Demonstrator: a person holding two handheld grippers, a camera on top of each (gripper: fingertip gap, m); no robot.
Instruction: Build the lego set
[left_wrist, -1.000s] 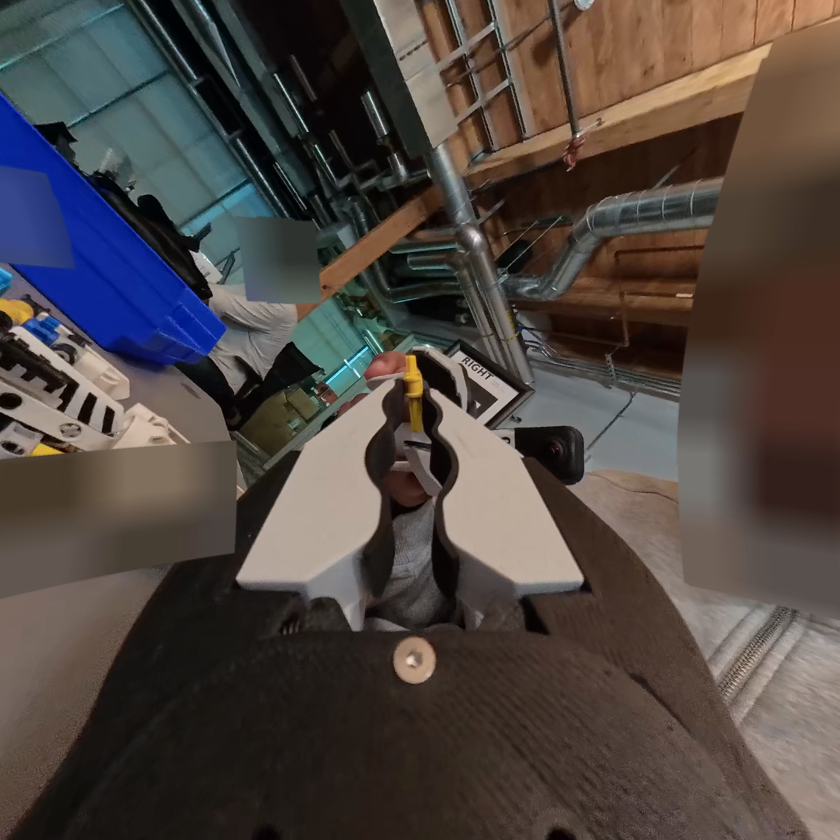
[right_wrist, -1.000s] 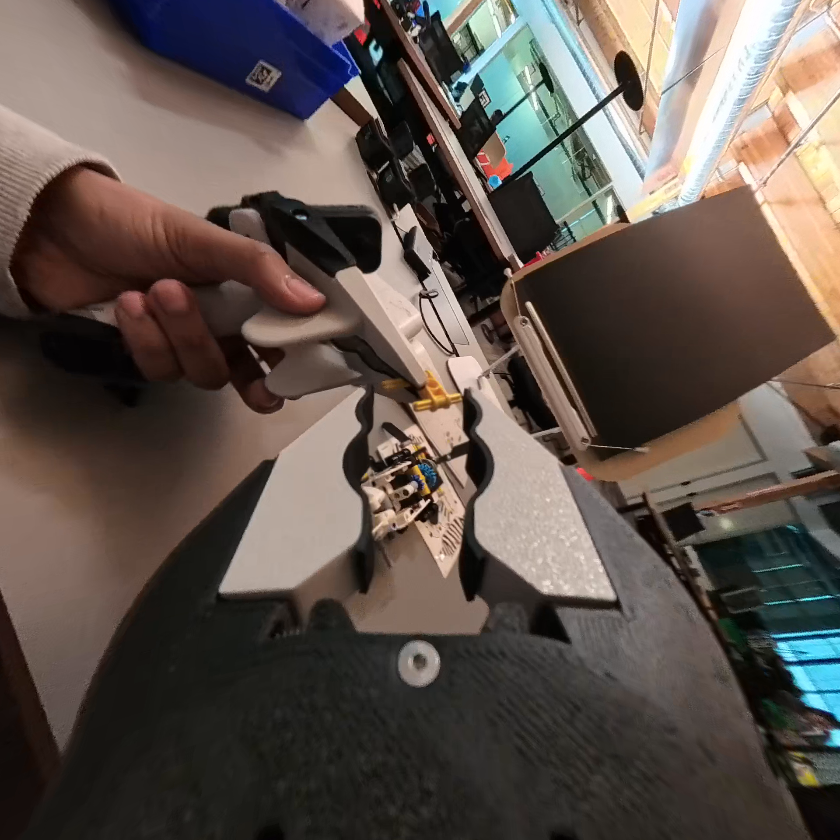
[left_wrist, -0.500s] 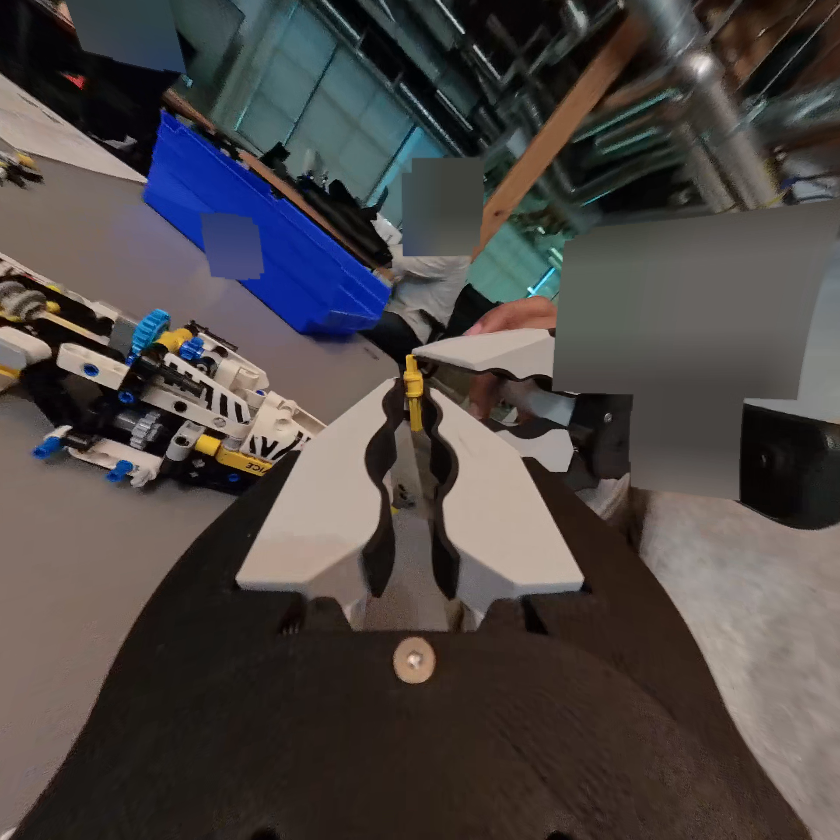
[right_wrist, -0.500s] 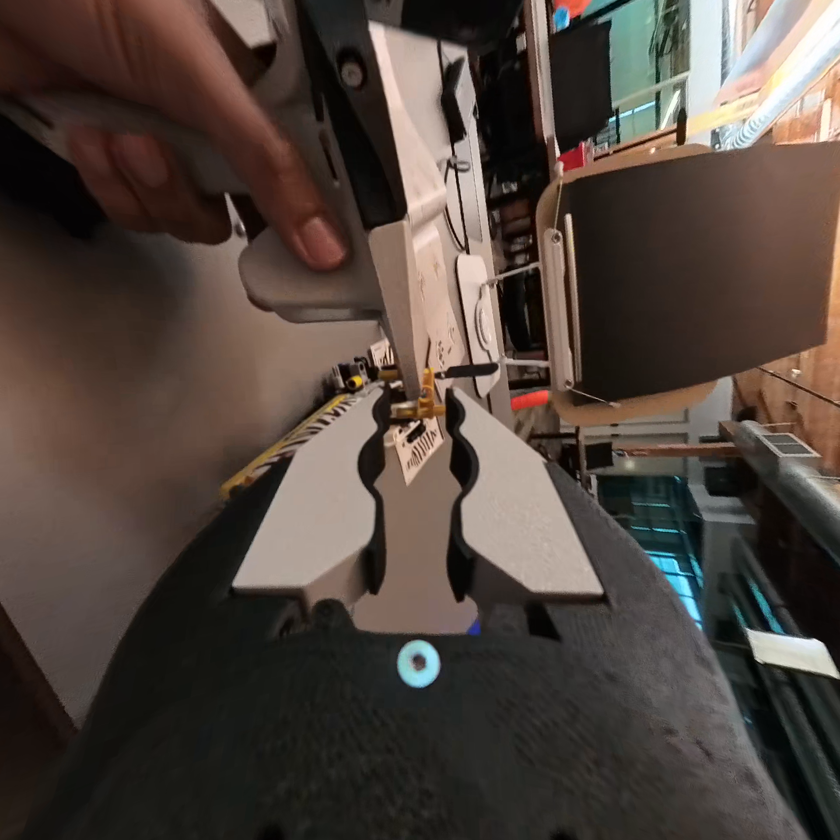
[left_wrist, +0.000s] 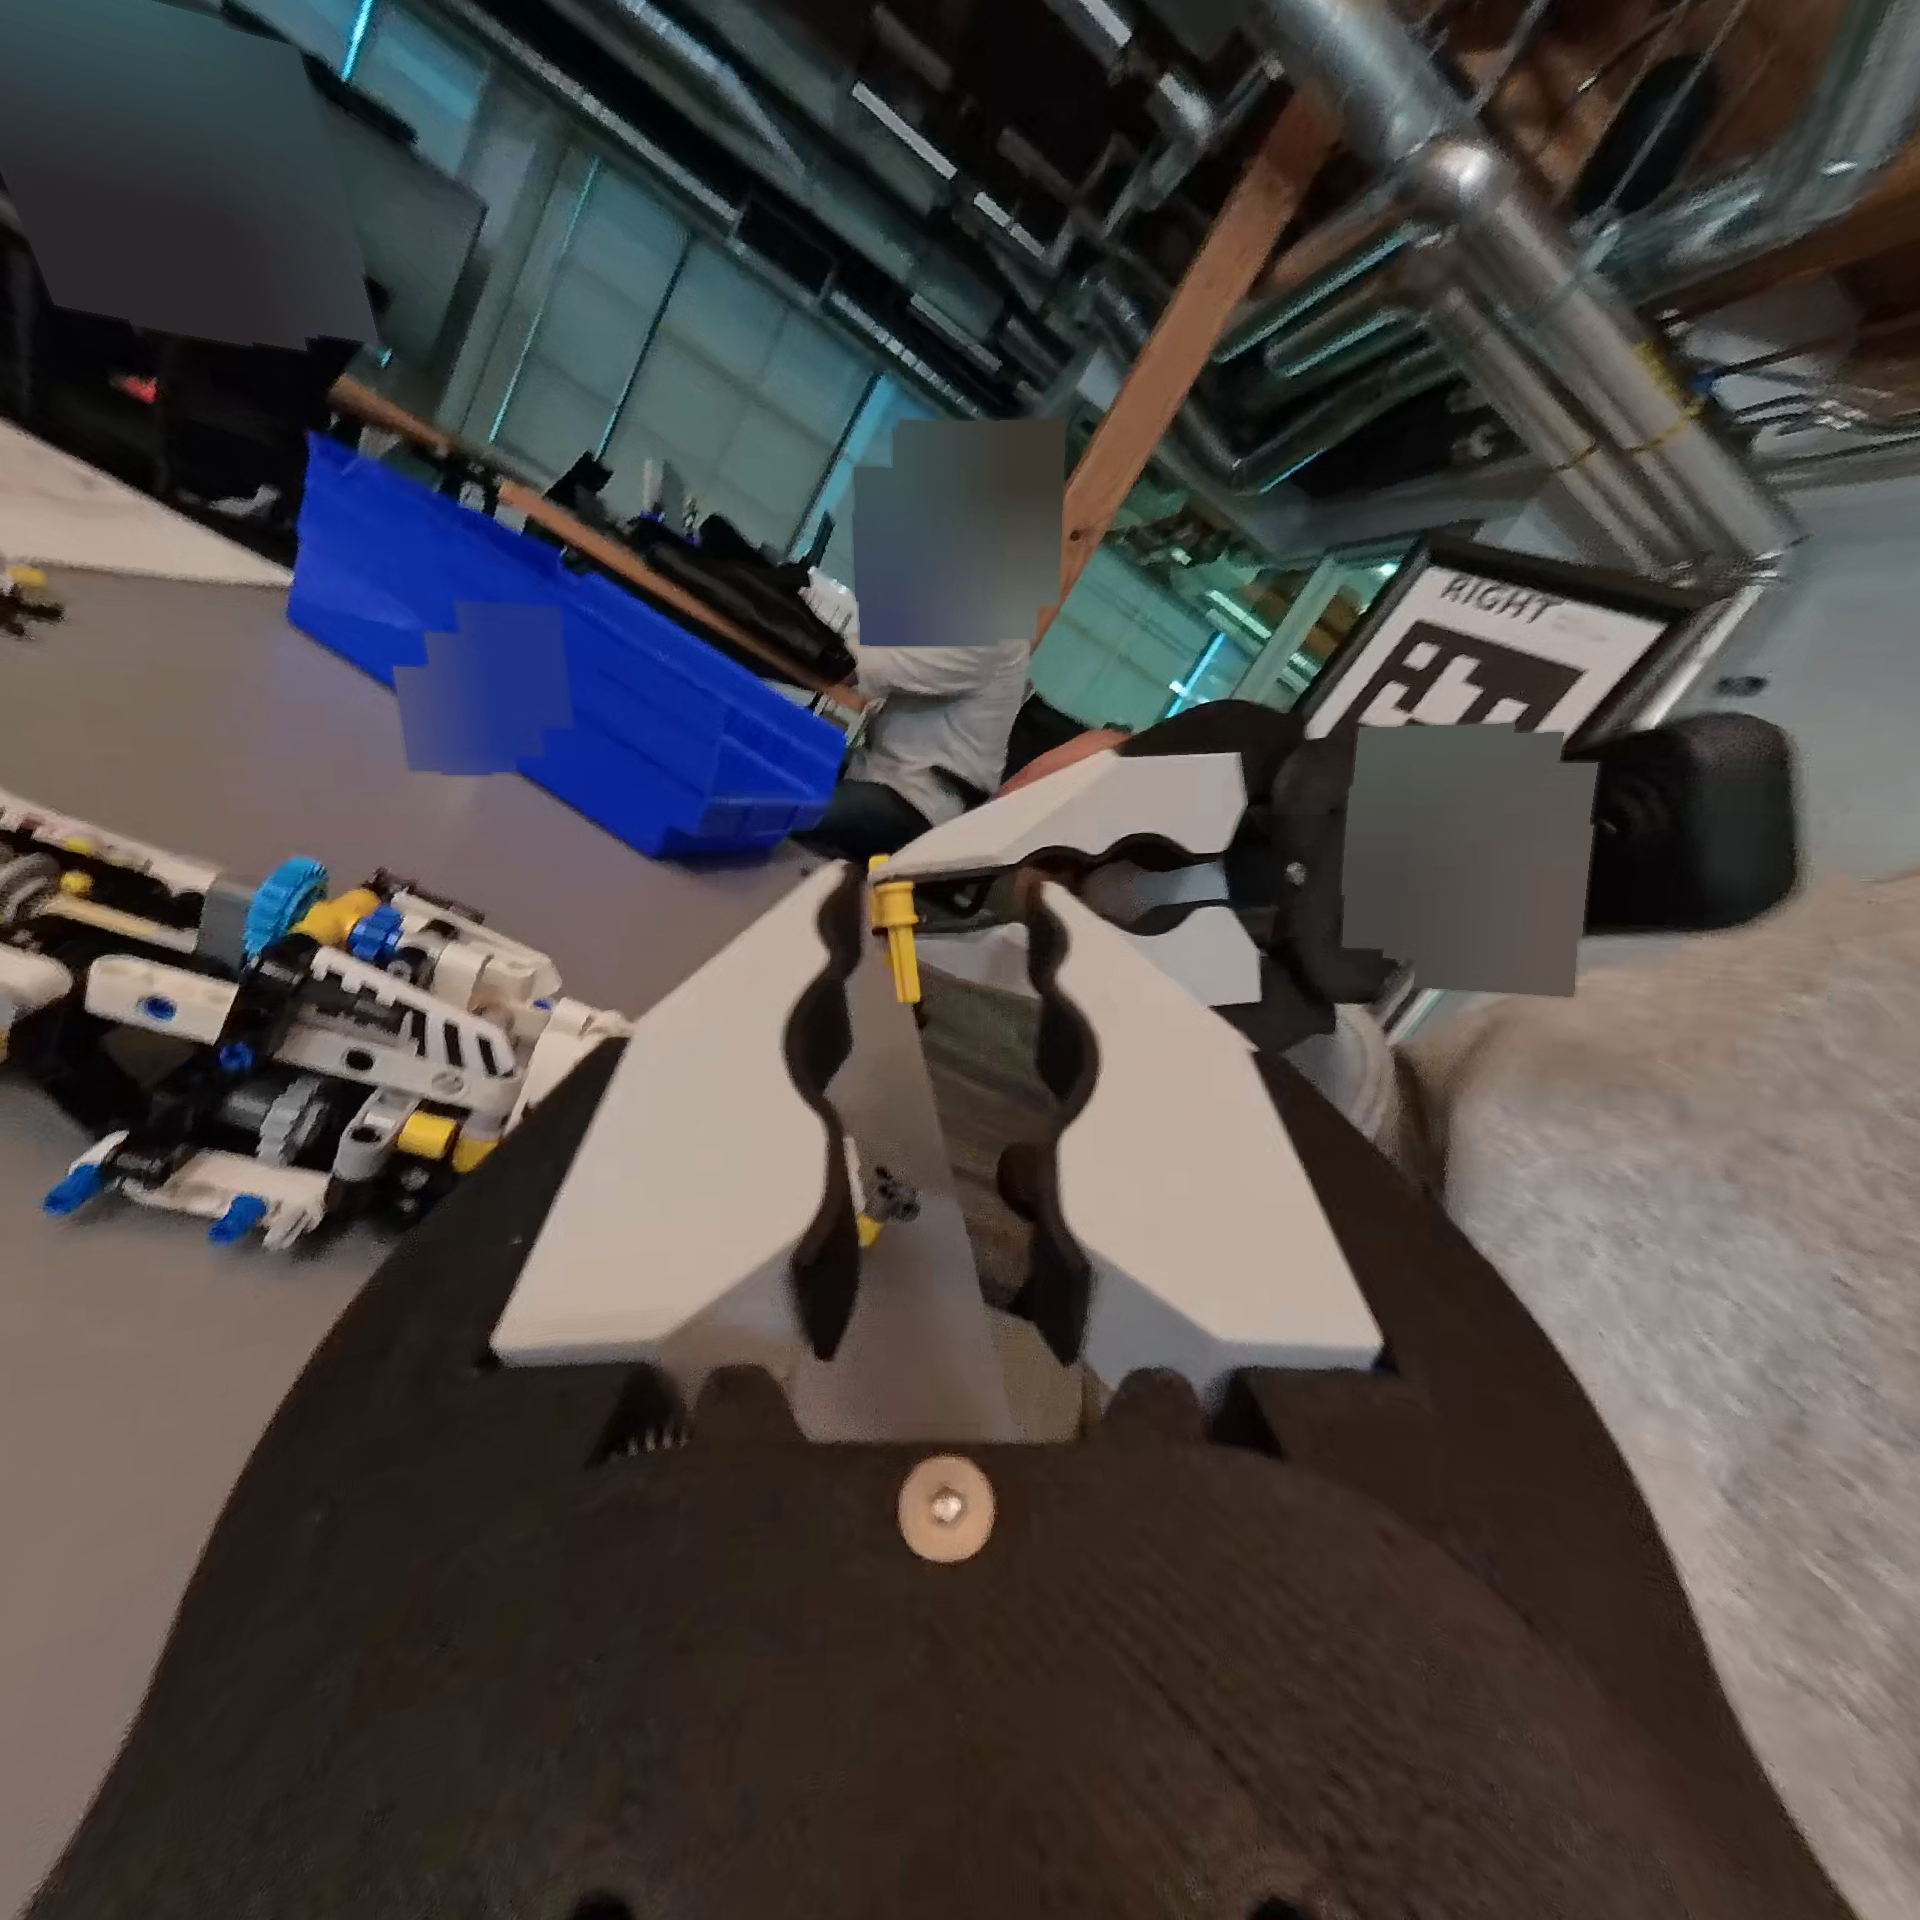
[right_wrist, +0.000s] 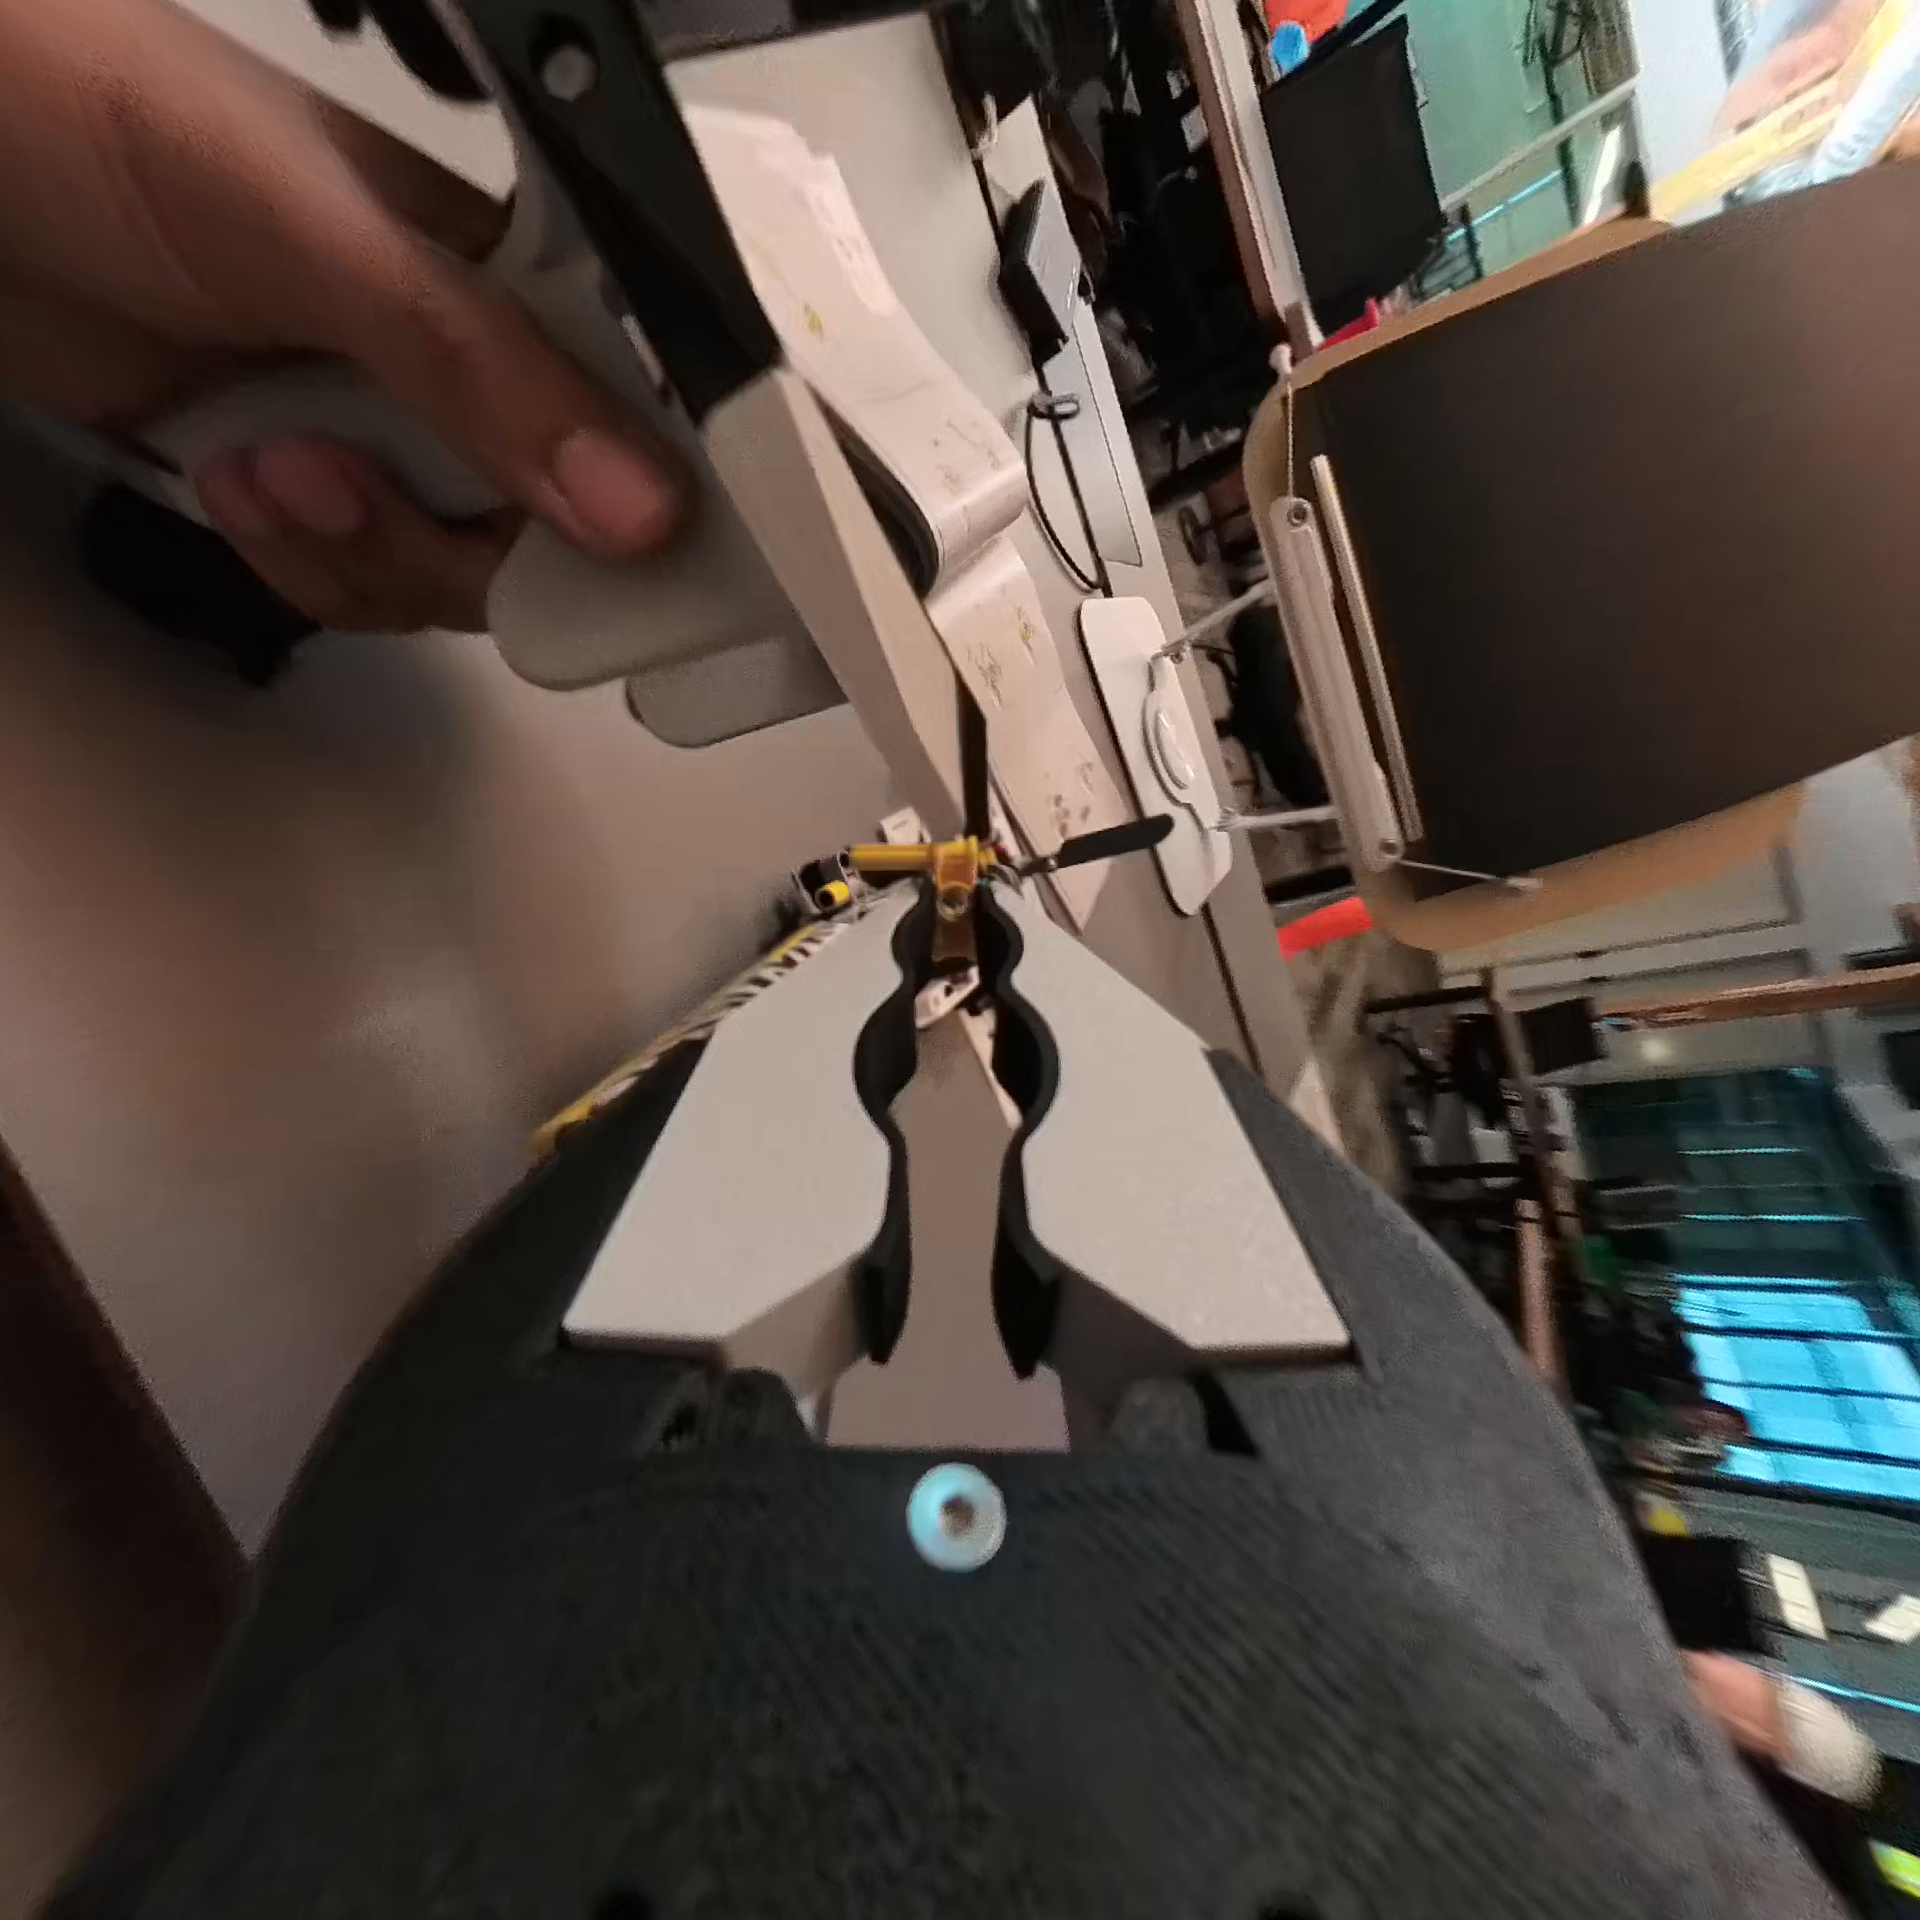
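Left wrist view: the left tool (left_wrist: 940, 883) stands spread wide; the right tool (right_wrist: 961, 904), pinched narrow, holds the small yellow plastic pin (left_wrist: 894, 930) above the smooth grey desk (left_wrist: 312, 727), near the white-and-black brick car model (left_wrist: 312, 1039) and the blue plastic bin (left_wrist: 644, 707), beneath silver ceiling ducts (left_wrist: 1507, 260).

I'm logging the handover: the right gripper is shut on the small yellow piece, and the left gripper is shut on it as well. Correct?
Not quite. The right gripper is shut on the small yellow piece, as the right wrist view shows. But the left gripper is open: in the left wrist view its fingers stand apart and the piece hangs between them, held only by the right gripper.
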